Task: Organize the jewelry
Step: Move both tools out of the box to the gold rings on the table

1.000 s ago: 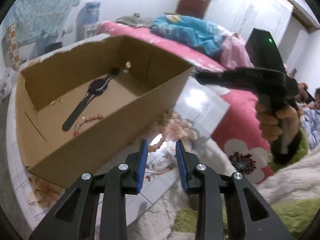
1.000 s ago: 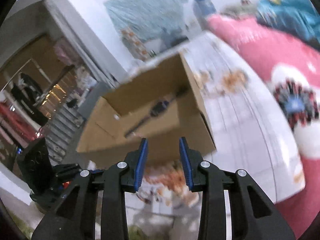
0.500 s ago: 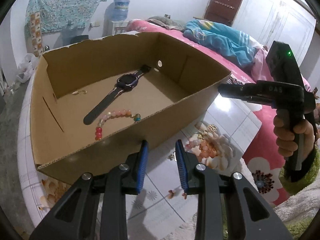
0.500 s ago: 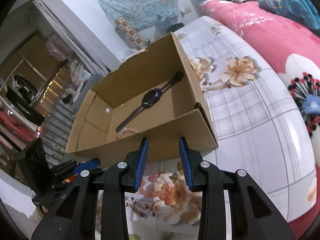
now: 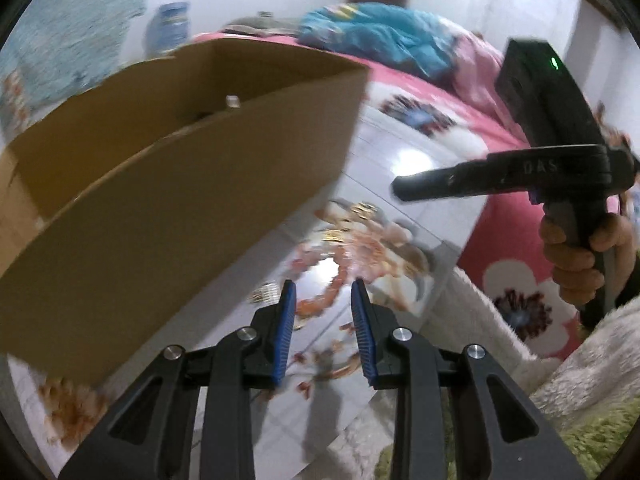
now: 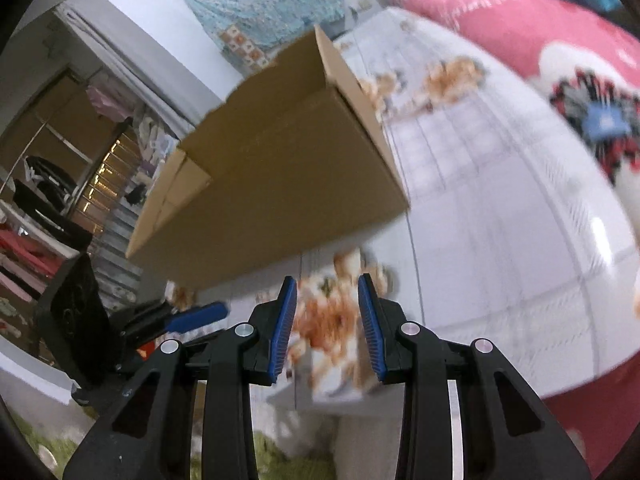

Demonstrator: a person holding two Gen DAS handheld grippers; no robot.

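Note:
An open cardboard box (image 5: 180,184) stands on a white tiled table with flower prints; it also shows in the right wrist view (image 6: 280,184). Its inside is hidden from this low angle. Small gold pieces (image 5: 362,210) and an orange bead string (image 5: 324,300) lie on the table beside the box, blurred. My left gripper (image 5: 323,304) is open and empty, low over the bead string. My right gripper (image 6: 327,308) is open and empty, in front of the box; it shows from the side in the left wrist view (image 5: 404,190).
A pink flowered bedspread (image 5: 516,292) lies right of the table (image 6: 500,220). A white fleece and green rug (image 5: 592,432) are at the near right. A blue blanket (image 5: 376,40) lies behind. Shelves and clothes (image 6: 52,200) stand at the left.
Both grippers have dropped lower toward the table, so the box's inside with the watch and bead bracelet is no longer visible. Both views are motion-blurred. Both jaws stay open.

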